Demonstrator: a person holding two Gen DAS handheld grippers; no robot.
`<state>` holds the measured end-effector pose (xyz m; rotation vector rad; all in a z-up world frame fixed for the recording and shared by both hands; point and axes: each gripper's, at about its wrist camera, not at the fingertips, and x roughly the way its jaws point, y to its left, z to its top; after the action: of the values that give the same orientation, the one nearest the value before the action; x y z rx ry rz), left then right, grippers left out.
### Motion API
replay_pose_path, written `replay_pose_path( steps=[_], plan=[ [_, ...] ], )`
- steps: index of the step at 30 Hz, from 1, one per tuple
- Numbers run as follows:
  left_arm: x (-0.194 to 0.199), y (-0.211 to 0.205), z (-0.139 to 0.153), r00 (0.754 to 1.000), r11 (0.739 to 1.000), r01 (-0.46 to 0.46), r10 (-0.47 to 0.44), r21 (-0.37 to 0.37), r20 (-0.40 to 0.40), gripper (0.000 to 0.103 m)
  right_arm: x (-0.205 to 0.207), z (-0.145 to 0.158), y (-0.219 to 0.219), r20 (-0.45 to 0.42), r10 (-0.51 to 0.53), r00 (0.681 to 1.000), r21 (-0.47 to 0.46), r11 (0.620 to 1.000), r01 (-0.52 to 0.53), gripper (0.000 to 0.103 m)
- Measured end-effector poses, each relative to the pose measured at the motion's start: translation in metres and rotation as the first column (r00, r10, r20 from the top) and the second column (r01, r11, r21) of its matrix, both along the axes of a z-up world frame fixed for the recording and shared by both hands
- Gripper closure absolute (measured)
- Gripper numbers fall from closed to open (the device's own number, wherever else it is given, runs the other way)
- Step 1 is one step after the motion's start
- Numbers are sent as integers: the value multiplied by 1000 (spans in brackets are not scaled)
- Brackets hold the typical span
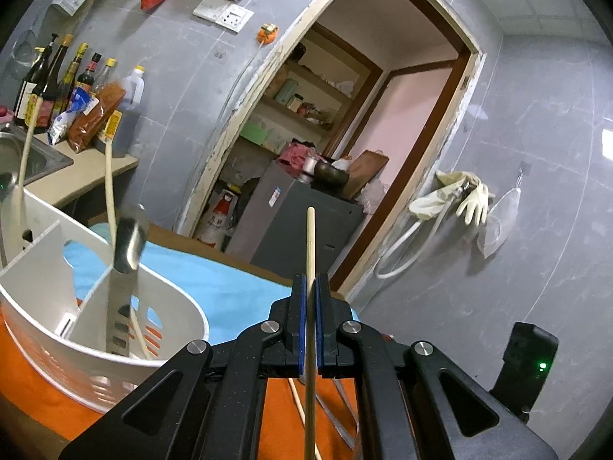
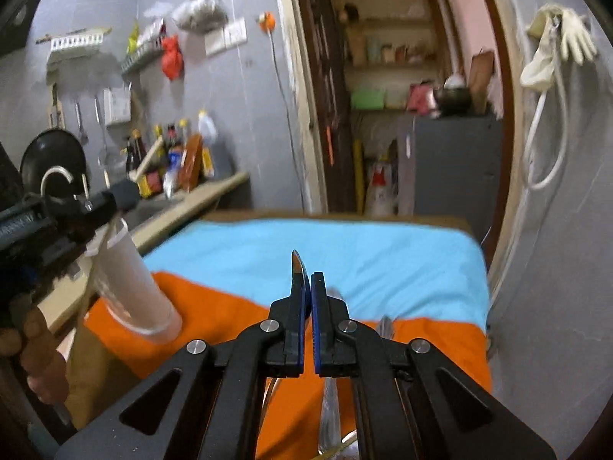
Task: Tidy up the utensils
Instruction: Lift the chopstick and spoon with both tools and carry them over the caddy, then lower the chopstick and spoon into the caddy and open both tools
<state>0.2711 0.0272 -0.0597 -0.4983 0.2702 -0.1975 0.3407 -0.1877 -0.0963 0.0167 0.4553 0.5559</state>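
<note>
Table (image 2: 268,215) under blue (image 2: 383,260), orange cloths (image 2: 214,314)

Both views are dim, lit by cool indoor light with a blue-grey cast on the tiled wall (image 1: 517,153). A bright overexposed patch sits at the far right edge of the left wrist view, with a soft sheen on the tiles near it. Shadows are weak and diffuse. The left wrist view is mostly sharp, though the knife (image 1: 122,280) in the white basket (image 1: 57,329) is smeared. The right wrist view is blurred throughout, worst at the bottles (image 2: 172,161) and shelves (image 2: 387,61). Fisheye distortion bows the doorframe (image 1: 237,115), and black vignetting fills the corners.
</note>
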Motion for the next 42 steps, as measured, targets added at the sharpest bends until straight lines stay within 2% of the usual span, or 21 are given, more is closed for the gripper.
replay_pose_path(
  steps=[8, 15, 18, 23, 29, 34, 42],
  plan=[
    [-12, 36, 32, 998, 999, -25, 27, -32, 62, 101, -11, 45, 24, 131, -31, 991, 109, 994, 17, 102],
    [-26, 92, 60, 986, 994, -102, 107, -48, 128, 101, -24, 98, 68, 267, -4, 964, 197, 979, -51, 102],
    [-31, 120, 66, 975, 987, -152, 157, -46, 154, 101, -28, 108, 92, 309, 13, 951, 206, 975, -80, 102],
    [-36, 164, 62, 953, 971, -228, 237, -69, 191, 101, -32, 108, 130, 359, 37, 932, 188, 976, -112, 102],
    [-33, 201, 43, 929, 954, -273, 295, -122, 224, 101, -32, 87, 164, 372, 64, 926, 131, 984, -120, 102],
    [-29, 210, 27, 910, 947, -289, 318, -142, 265, 101, -30, 66, 172, 367, 55, 928, 102, 990, -99, 102],
    [-29, 196, 10, 866, 927, -369, 370, -70, 336, 101, -33, 45, 173, 407, 24, 913, 72, 996, -58, 102]
  ],
)
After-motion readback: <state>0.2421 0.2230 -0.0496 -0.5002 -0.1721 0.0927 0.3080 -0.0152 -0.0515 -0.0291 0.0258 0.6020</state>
